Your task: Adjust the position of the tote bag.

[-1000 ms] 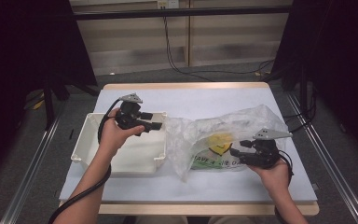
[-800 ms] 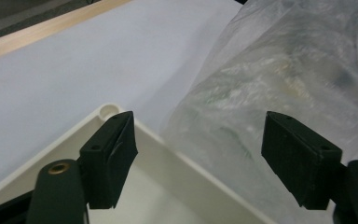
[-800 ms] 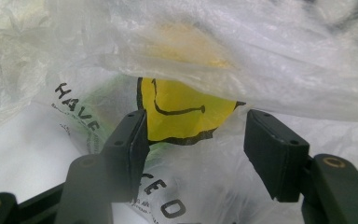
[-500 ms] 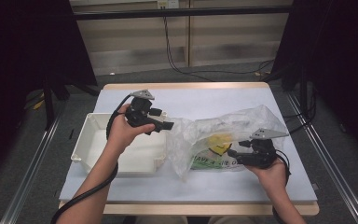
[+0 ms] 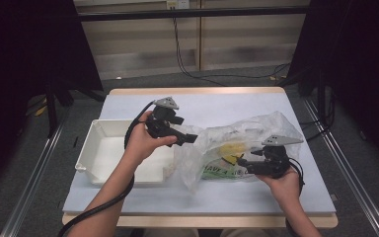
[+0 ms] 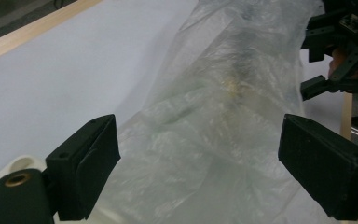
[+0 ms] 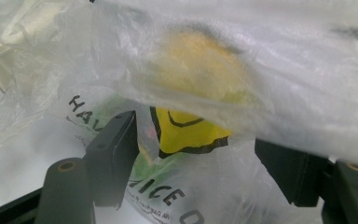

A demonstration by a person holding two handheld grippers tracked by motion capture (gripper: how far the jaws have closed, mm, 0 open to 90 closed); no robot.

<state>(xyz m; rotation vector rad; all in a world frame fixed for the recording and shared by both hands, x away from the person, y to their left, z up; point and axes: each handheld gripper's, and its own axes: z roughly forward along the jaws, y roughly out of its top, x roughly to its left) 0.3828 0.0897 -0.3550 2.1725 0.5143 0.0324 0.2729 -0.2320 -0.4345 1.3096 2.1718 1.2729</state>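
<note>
Plastic bag (image 5: 237,148), thin and see-through, lies crumpled on the white-covered table (image 5: 227,103), just to the right of a white tray (image 5: 103,148). In the high view, one edge of the bag lies over the tray's right end. Something yellow and some green print show through the plastic, but the folds blur them.

The left gripper (image 5: 190,139) points at the bag's left end. The right gripper (image 5: 242,163) is at the bag's right side, low down. The bag partly hides its tips there.

In the left gripper view, the left gripper (image 6: 200,163) has just been opening its jaws, and they stand wide apart. The bag (image 6: 223,116) lies between and beyond them, and the pads do not press it. The other gripper is cut off at the top right corner.

In the right gripper view, the right gripper (image 7: 198,154) has also just been opening its jaws. Plastic (image 7: 205,70) drapes over them and covers part of the right jaw. A yellow picture and cut-off black letters fill the gap, and the plastic hides whether the pads pinch anything.
</note>
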